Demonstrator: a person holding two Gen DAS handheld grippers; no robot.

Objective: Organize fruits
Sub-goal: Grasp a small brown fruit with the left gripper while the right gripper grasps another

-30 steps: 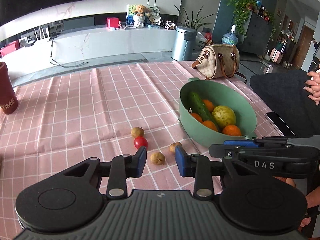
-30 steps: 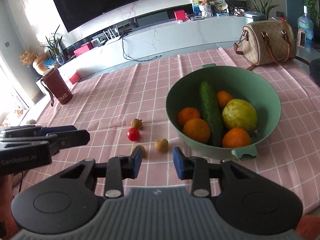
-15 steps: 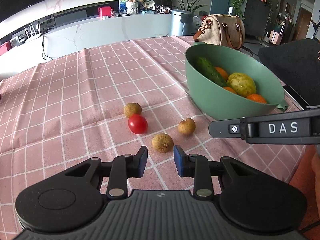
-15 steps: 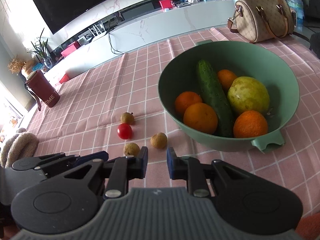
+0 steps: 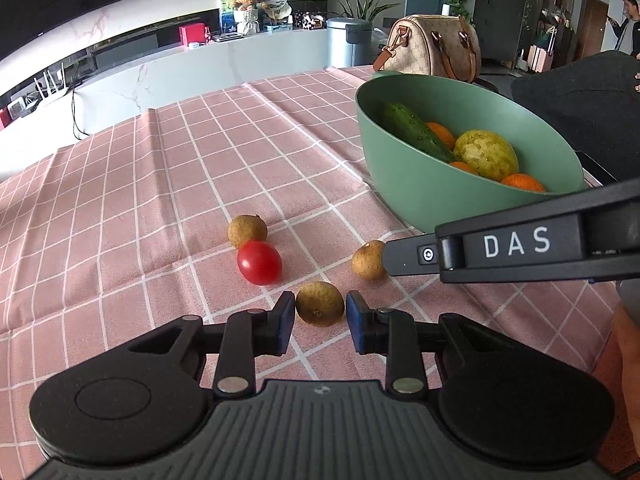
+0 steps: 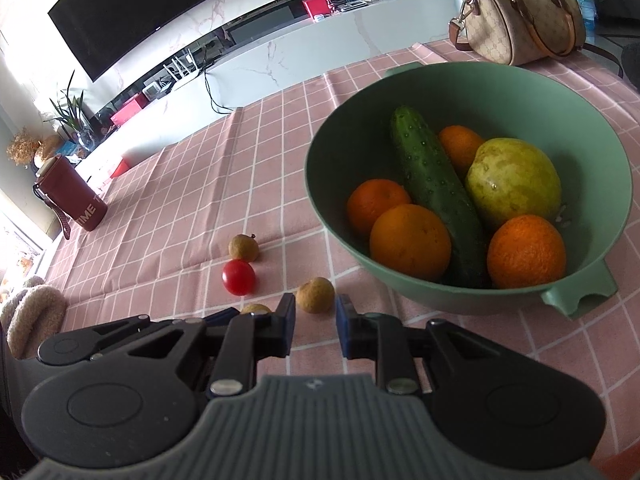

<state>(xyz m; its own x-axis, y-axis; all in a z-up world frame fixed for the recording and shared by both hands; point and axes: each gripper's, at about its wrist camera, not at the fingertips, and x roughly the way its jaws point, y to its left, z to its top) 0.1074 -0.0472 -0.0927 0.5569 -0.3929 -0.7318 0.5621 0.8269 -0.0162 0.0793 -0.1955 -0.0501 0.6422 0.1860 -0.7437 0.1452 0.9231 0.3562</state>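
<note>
A brown longan (image 5: 320,305) lies on the pink checked cloth between the fingertips of my left gripper (image 5: 320,300). Its jaws are closing, and a sliver of gap still shows at the right pad. A second longan (image 6: 315,295) sits just past the tips of my right gripper (image 6: 316,312). Those jaws stand narrowly apart, opening a little, and press on nothing. A cherry tomato (image 5: 259,262) and a third longan (image 5: 247,231) lie to the left. The green bowl (image 6: 400,296) at right holds a cucumber, oranges and a yellow-green fruit.
A beige handbag (image 5: 432,50) stands behind the bowl. A maroon tumbler (image 6: 70,196) is at the table's far left and a black phone (image 5: 596,168) lies right of the bowl. A fuzzy cloth (image 6: 32,312) sits at my lower left. A person (image 5: 628,20) stands far back.
Both grippers came down and forward to the loose fruit. The left now has a longan between its tips. The right's jaws narrowed and reached the other longan.
</note>
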